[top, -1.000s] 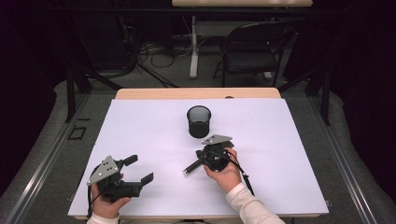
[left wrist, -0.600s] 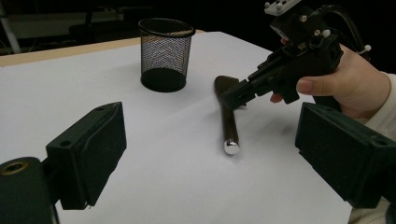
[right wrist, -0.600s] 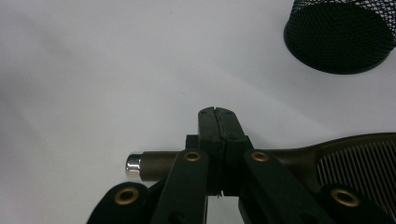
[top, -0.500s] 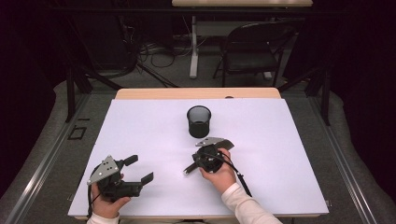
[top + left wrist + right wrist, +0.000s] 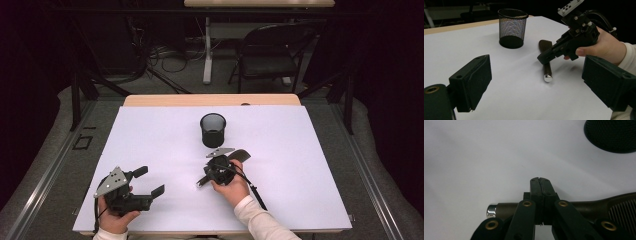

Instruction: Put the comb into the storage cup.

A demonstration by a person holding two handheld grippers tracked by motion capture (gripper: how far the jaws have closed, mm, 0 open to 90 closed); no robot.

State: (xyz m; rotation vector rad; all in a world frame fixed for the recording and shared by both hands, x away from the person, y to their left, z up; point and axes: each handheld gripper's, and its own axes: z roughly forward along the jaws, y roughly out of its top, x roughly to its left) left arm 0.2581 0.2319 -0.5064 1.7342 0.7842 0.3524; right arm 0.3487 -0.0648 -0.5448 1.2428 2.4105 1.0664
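Dark room behind, with a folding chair [image 5: 272, 52] and loose cables [image 5: 157, 55] on the floor past the far edge of the counter [image 5: 320, 165], whose top is covered by a white sheet. Near the middle of the counter stands a black mesh cup [image 5: 213, 129], upright; nothing can be seen inside it. Just in front of the cup lies a hairbrush [image 5: 546, 60] with a dark handle and a shiny metal end cap, flat on the sheet. The right gripper [image 5: 216, 172] hangs over the brush handle with its jaws pressed together, tips just above the handle and not around it. The left gripper [image 5: 150, 182] rests well apart at the near left, jaws spread wide with nothing between them.
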